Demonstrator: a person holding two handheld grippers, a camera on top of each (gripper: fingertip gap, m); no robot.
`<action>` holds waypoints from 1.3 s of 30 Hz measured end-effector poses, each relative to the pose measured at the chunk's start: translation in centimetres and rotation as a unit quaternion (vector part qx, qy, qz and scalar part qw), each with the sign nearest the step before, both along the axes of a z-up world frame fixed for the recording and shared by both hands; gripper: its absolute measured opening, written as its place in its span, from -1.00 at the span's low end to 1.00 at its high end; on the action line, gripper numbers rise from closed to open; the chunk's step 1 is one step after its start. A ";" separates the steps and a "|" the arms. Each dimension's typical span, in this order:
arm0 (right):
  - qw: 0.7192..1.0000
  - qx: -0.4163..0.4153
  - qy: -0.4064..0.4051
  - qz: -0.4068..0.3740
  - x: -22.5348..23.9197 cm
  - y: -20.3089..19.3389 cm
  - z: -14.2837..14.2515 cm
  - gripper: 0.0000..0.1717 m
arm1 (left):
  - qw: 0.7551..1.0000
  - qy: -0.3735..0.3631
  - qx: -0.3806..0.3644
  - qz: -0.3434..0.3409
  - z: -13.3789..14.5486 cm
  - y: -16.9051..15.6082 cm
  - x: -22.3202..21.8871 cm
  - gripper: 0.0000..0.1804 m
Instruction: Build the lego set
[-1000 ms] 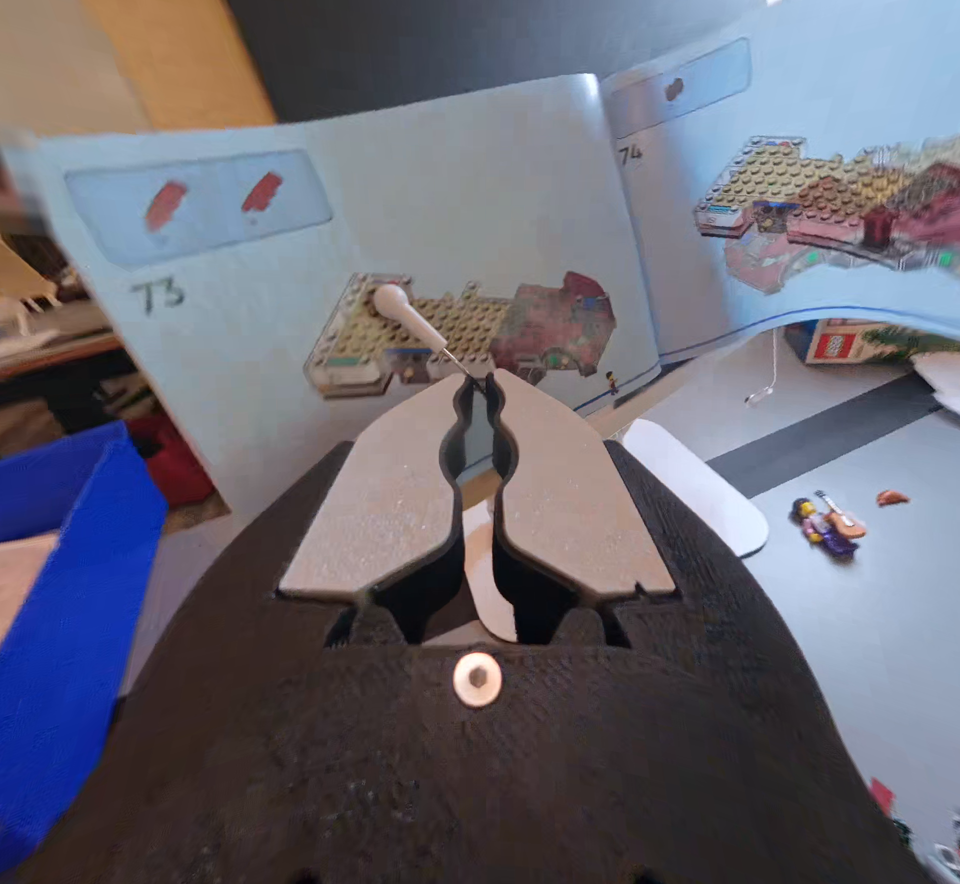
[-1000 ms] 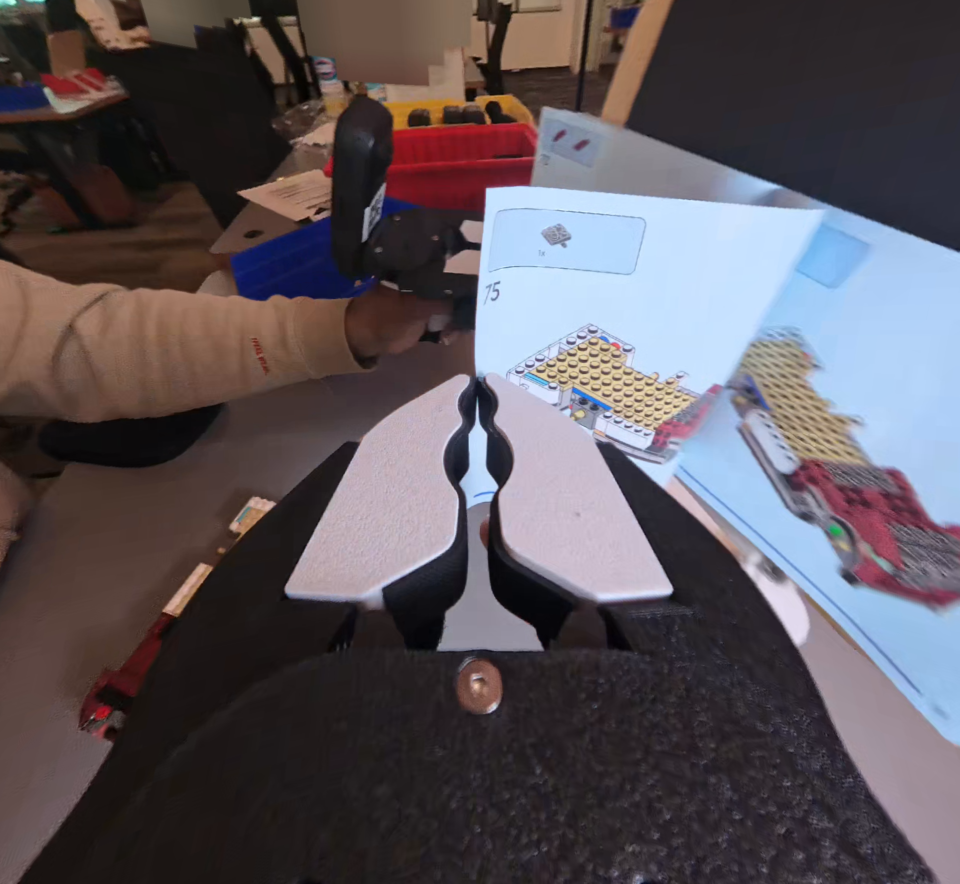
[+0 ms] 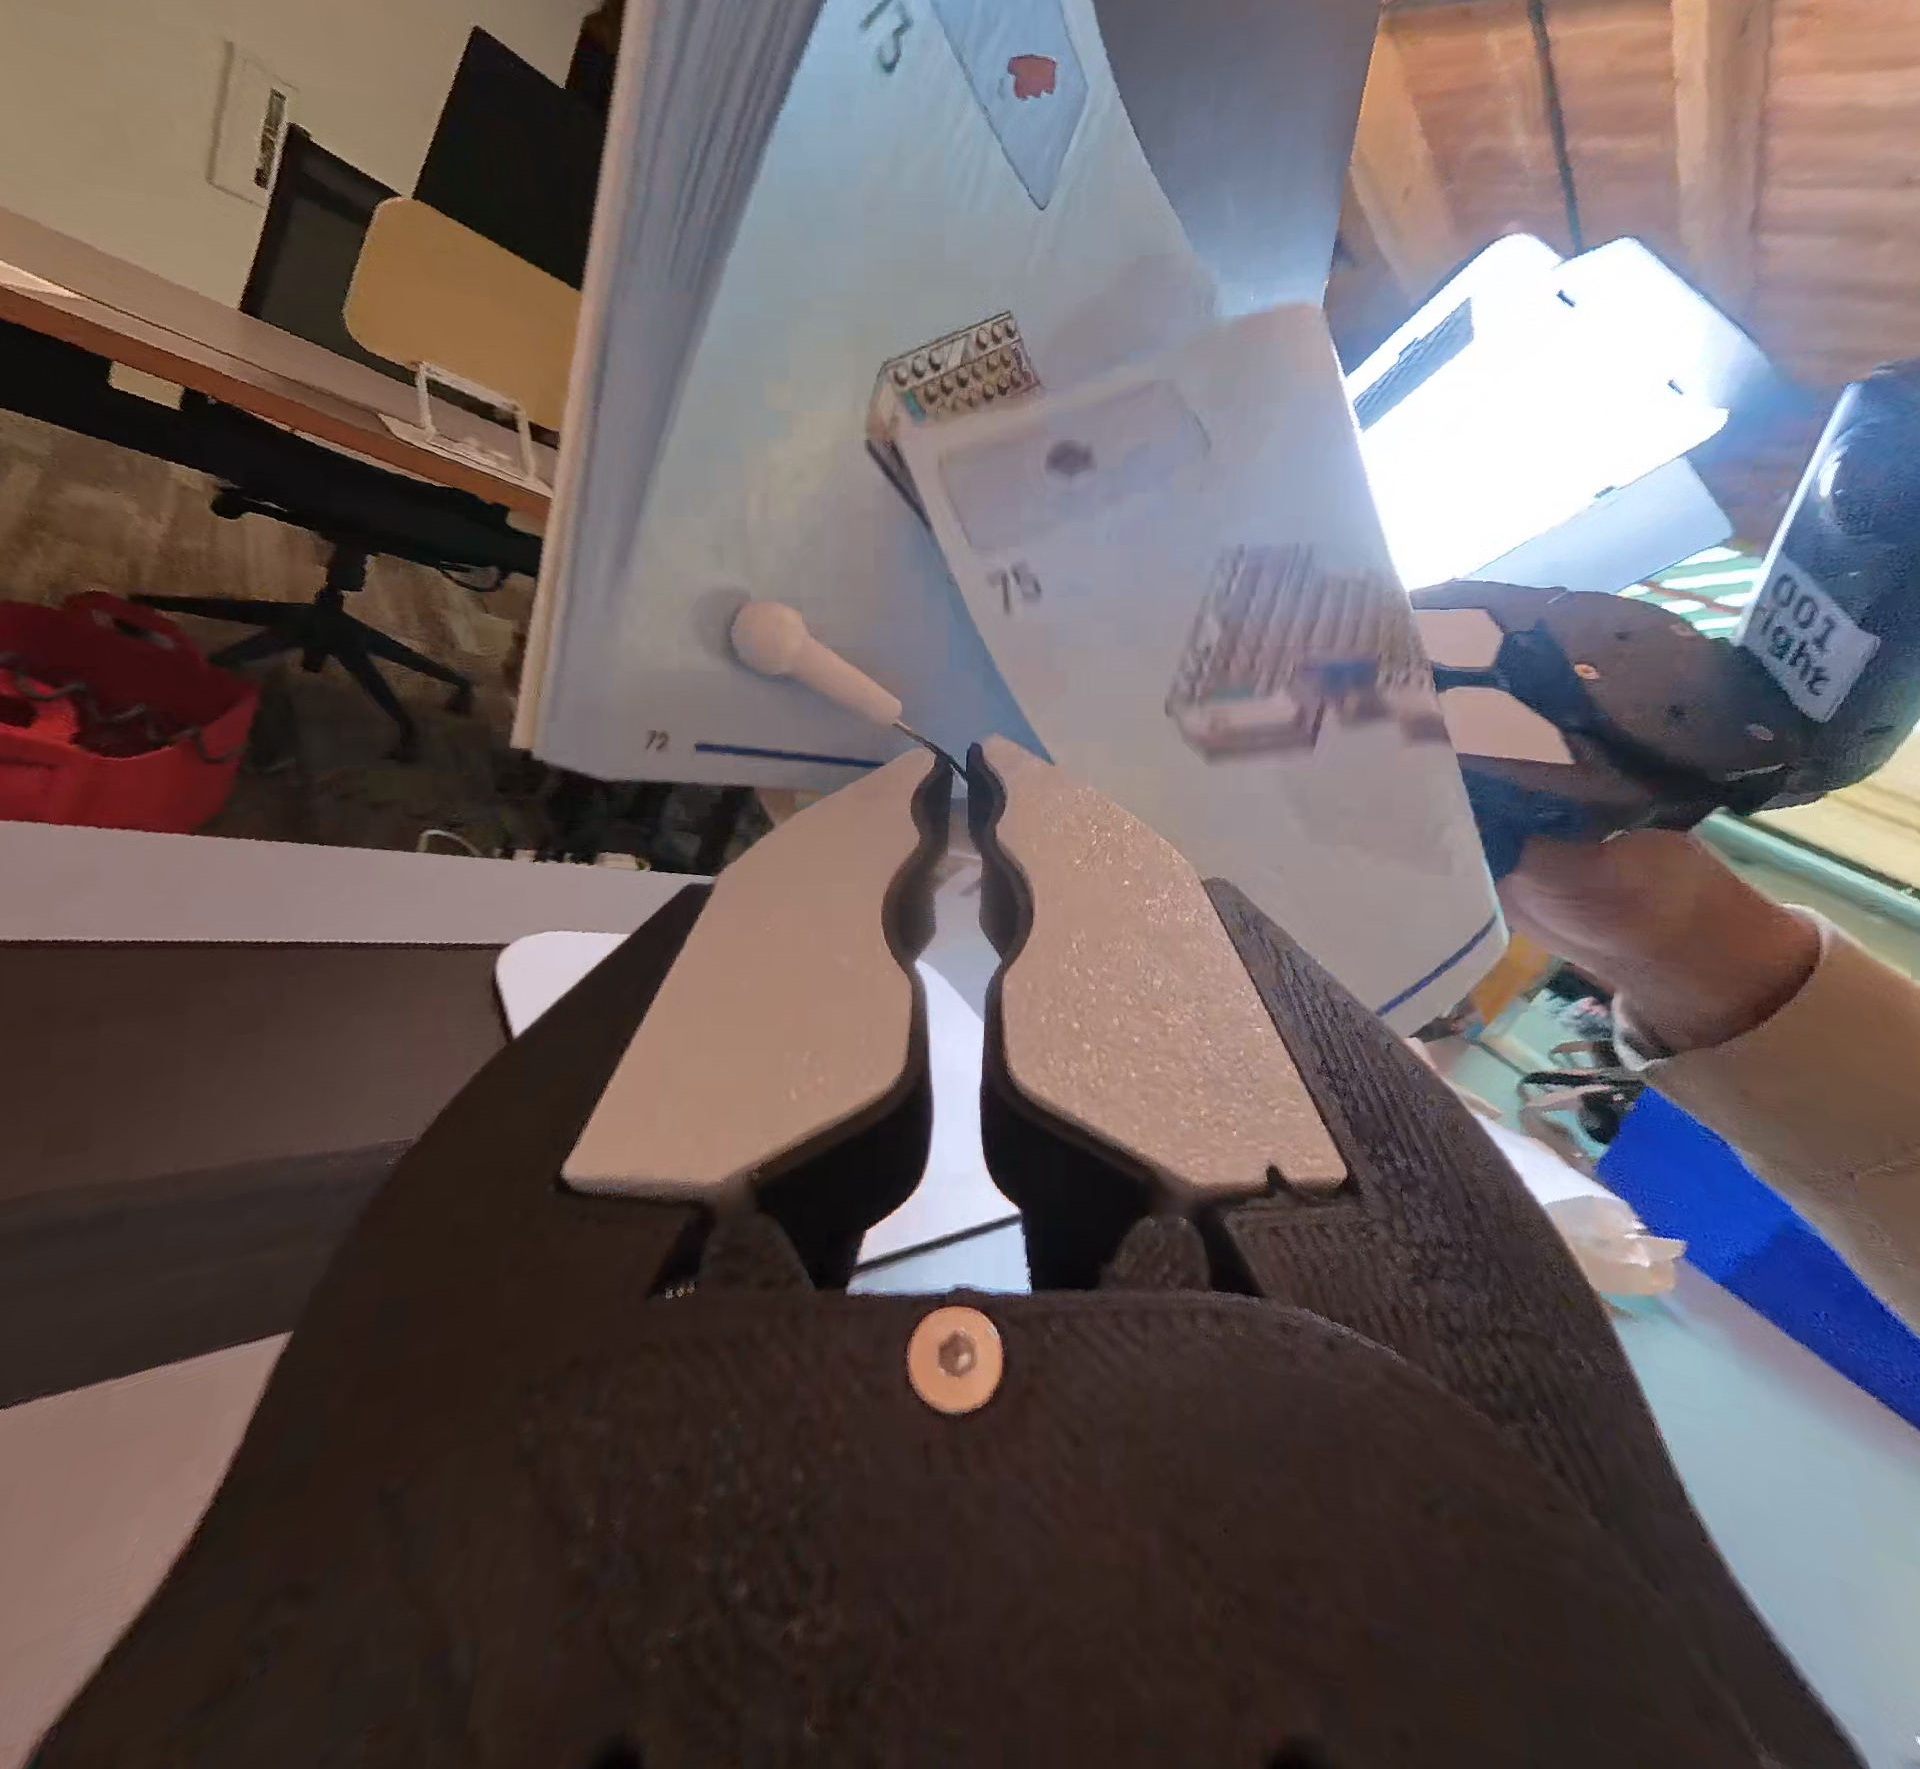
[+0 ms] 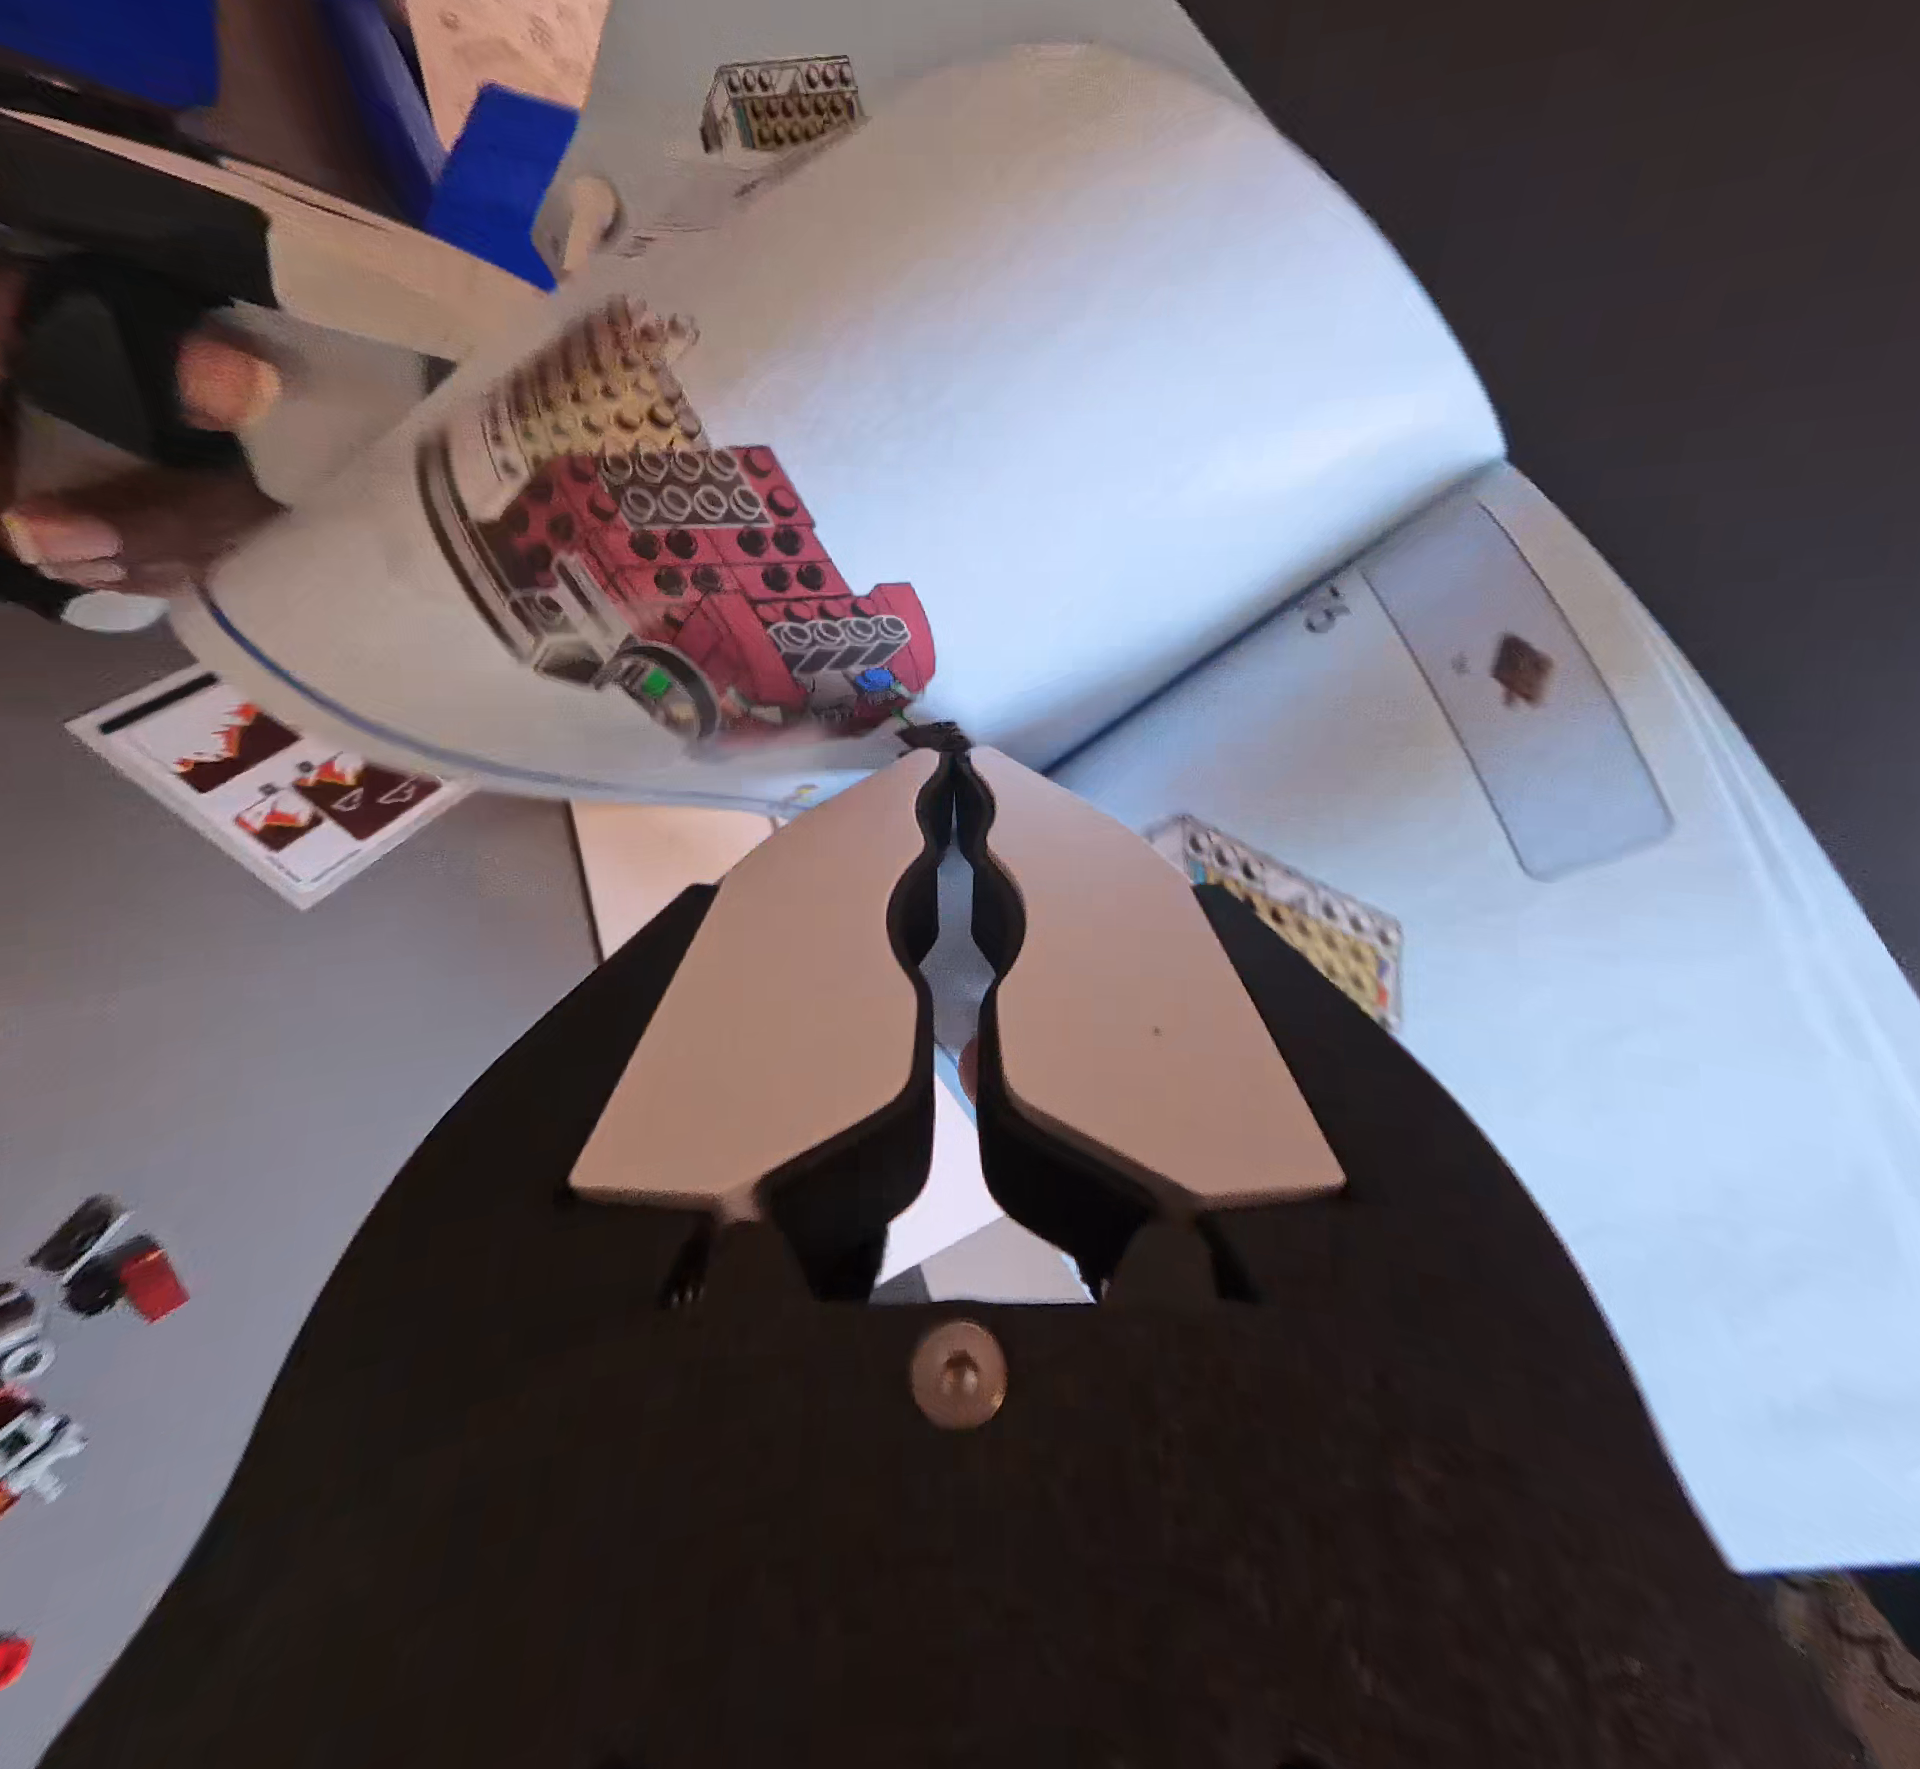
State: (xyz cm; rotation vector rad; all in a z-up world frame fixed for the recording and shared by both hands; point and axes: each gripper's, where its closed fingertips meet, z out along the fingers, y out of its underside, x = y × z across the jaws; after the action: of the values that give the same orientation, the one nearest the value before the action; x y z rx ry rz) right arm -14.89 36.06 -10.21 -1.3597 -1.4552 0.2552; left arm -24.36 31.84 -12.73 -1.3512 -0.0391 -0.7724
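Both views have swung upward since a second ago — the booklet (image 3: 831, 369) now stands steeply. Left gripper (image 3: 958, 763) is clenched on a thin wire bearing a white knob (image 3: 774, 644); right gripper (image 4: 948, 751) pinches a curling page (image 4: 1039, 369) at its lower edge, just beside the spine.

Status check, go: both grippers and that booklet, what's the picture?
Left gripper shut on white-handled tool. Right gripper shut at booklet fold; page curling over. Nothing blocking.

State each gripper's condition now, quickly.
Left gripper: closed on a thin white-handled tool.
Right gripper: closed, apparently pinching the booklet page.
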 end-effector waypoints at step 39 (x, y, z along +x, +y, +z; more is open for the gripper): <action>0.988 -0.093 0.109 -0.053 2.5 1.9 -1.4 -1.00 | 0.766 0.640 -0.005 0.056 1.6 3.4 8.1 -0.99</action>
State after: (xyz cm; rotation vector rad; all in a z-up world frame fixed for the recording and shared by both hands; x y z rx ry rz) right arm -12.34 37.98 -11.63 -1.5047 -1.1962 0.4655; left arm -16.30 35.19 -11.15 -1.6233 0.9528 0.3814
